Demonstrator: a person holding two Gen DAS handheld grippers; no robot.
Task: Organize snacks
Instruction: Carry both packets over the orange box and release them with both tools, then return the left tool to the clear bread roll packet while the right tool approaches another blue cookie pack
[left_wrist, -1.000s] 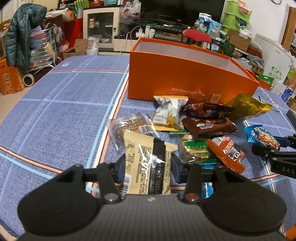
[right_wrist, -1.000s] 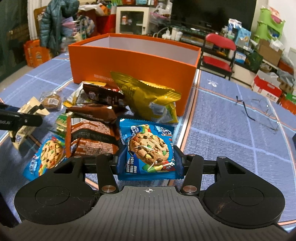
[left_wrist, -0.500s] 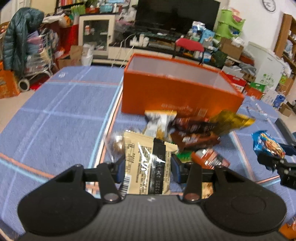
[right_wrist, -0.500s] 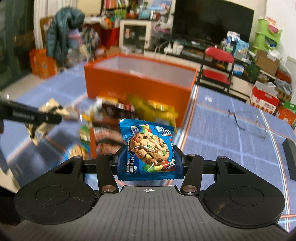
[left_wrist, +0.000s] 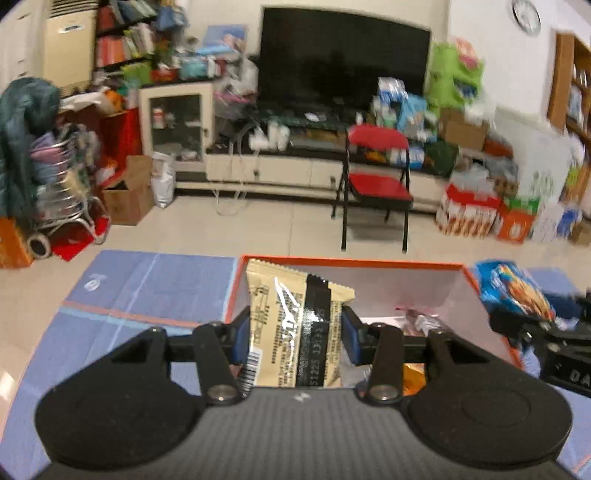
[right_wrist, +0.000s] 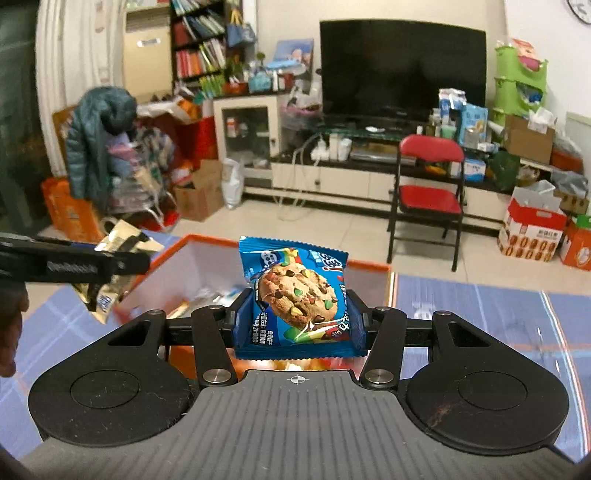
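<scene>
The beige plastic snack packet with a black stripe (left_wrist: 295, 332) sits between the jaws of the left gripper (left_wrist: 295, 338), which are opening. A second ago it hung over the snack pile; now the open orange cardboard box (left_wrist: 424, 291) lies just beyond the jaws. The right gripper (right_wrist: 298, 319) is clamped on the blue cookie packet (right_wrist: 295, 295), also above the box. I judge both drops are near.

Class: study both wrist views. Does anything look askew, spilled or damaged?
Nothing stands out. The beige snack packet and the blue cookie packet stand upright and intact over the orange box; nothing has spilled.
</scene>
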